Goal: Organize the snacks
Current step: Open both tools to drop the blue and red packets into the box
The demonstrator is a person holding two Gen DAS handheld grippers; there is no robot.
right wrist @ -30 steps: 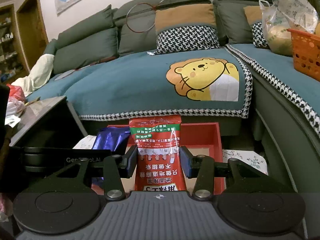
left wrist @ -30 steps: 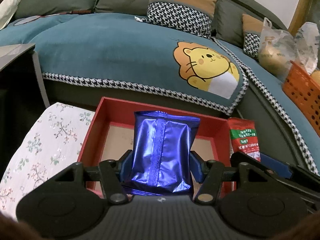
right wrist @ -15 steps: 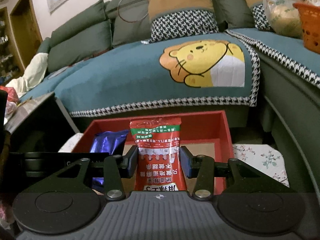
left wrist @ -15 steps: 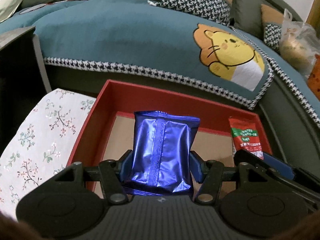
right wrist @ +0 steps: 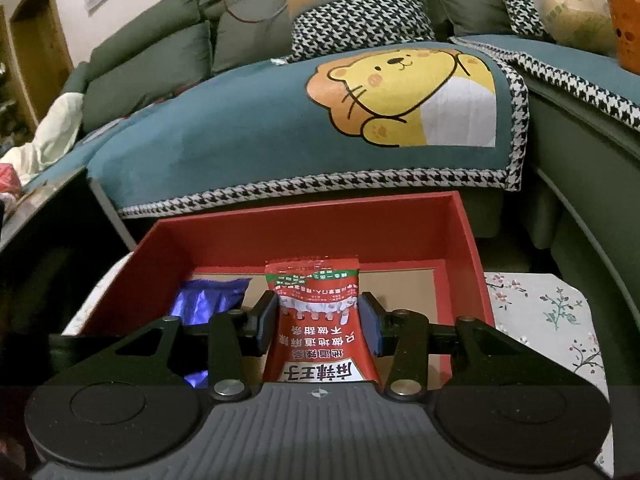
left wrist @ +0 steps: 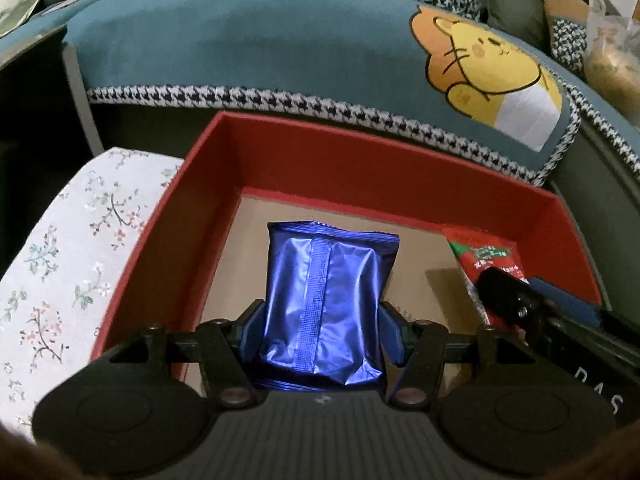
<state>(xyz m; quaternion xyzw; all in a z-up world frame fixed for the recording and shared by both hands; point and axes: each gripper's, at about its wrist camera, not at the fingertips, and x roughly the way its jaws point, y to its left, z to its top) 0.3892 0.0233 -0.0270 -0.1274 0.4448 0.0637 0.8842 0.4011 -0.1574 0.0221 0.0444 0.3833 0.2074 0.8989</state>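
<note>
My left gripper [left wrist: 320, 330] is shut on a shiny blue snack packet [left wrist: 326, 300], holding it upright over the brown floor of a red box [left wrist: 332, 160]. In the right wrist view my right gripper [right wrist: 317, 318] is shut on a red snack packet [right wrist: 316, 320] with white print and a green band, inside the same red box [right wrist: 304, 232]. The blue packet [right wrist: 206, 300] shows to its left there. In the left wrist view the red packet [left wrist: 486, 264] and the right gripper's dark body [left wrist: 516, 300] appear at the box's right side.
The red box sits on a floral cloth [left wrist: 60, 264] in front of a teal sofa cover with a lion print [right wrist: 400, 100]. A dark side table [right wrist: 44, 208] stands to the left. An orange basket [right wrist: 620, 16] and a plastic bag [right wrist: 572, 8] rest on the sofa at the right.
Both grippers have sunk toward the red box with their packets still held; the box now fills more of each view and the packets hang within its walls.
</note>
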